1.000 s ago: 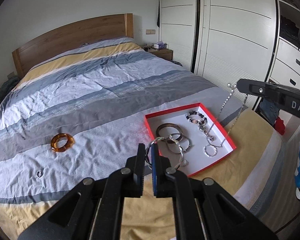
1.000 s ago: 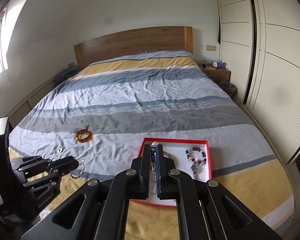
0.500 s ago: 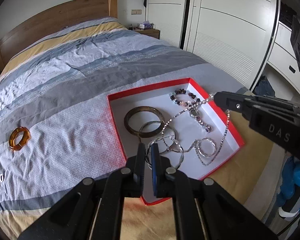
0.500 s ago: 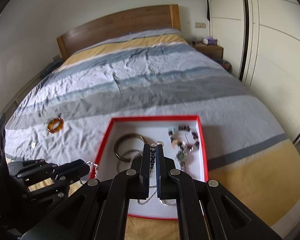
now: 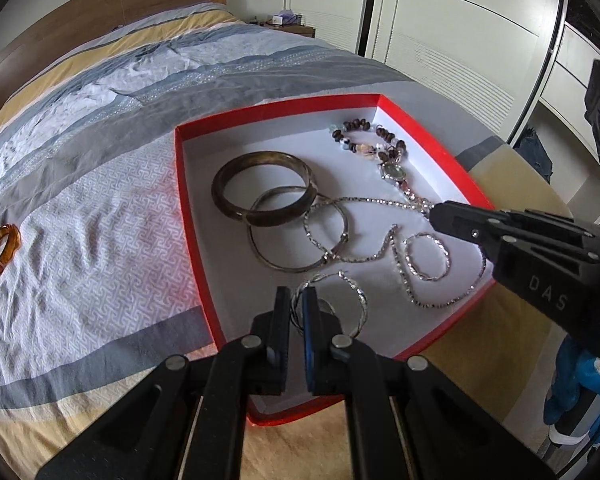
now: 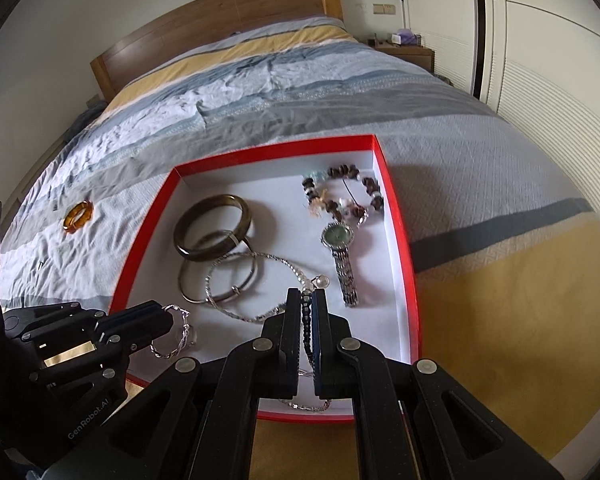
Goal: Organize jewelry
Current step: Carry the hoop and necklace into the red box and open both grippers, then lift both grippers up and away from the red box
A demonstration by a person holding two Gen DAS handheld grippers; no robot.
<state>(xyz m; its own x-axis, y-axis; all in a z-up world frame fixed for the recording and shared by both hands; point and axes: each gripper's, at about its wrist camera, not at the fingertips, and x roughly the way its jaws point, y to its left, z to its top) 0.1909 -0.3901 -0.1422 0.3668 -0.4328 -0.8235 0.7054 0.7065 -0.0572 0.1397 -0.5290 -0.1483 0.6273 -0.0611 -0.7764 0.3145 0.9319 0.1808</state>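
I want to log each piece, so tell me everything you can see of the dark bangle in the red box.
The dark bangle is a thick, smooth, closed ring, brownish-olive and glossy, like stone or horn. It lies in the left half of the red box, its near edge propped on a thin silver bangle, so it sits slightly tilted. Neither gripper touches it.

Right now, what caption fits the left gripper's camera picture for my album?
Left gripper lowers a silver bracelet into the red box while the right gripper lays down a chain.
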